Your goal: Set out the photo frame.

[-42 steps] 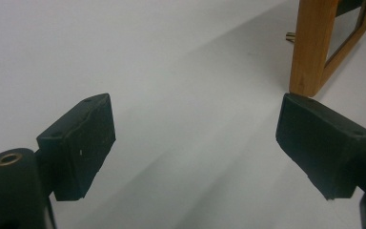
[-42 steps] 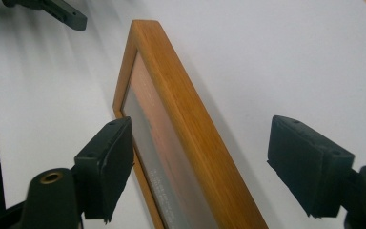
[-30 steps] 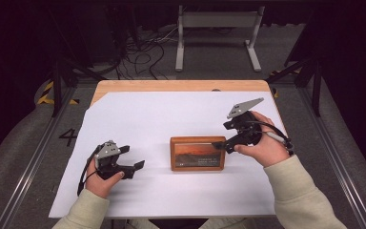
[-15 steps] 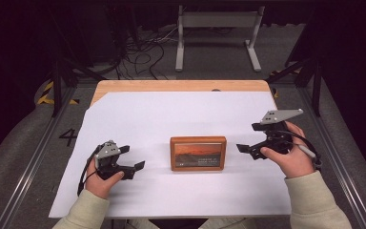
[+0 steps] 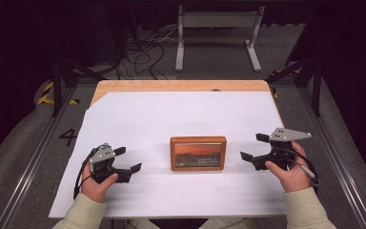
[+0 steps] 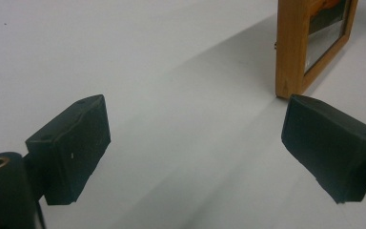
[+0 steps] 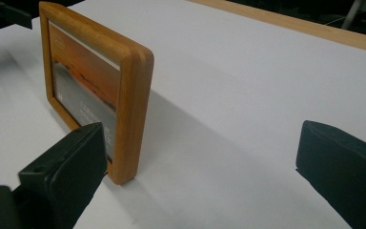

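A wooden picture frame (image 5: 198,153) with an orange sunset picture stands upright on the white sheet (image 5: 171,119), facing the person. My left gripper (image 5: 127,159) rests open on the sheet to the frame's left, a gap between them. In the left gripper view the frame's edge (image 6: 290,47) shows at the upper right, beyond the open left gripper (image 6: 195,157). My right gripper (image 5: 255,147) is open to the frame's right, apart from it. In the right gripper view the frame (image 7: 100,90) stands just beyond the left finger of the open right gripper (image 7: 209,176), with nothing between the fingers.
The white sheet covers most of a wooden table, whose bare edge (image 5: 181,86) shows at the far side. Beyond the table lie cables (image 5: 143,52) and a metal stand (image 5: 217,28) on the dark floor.
My right gripper has let go of the frame and drawn back to the right and toward the person. The frame stays standing. The left gripper has not moved.
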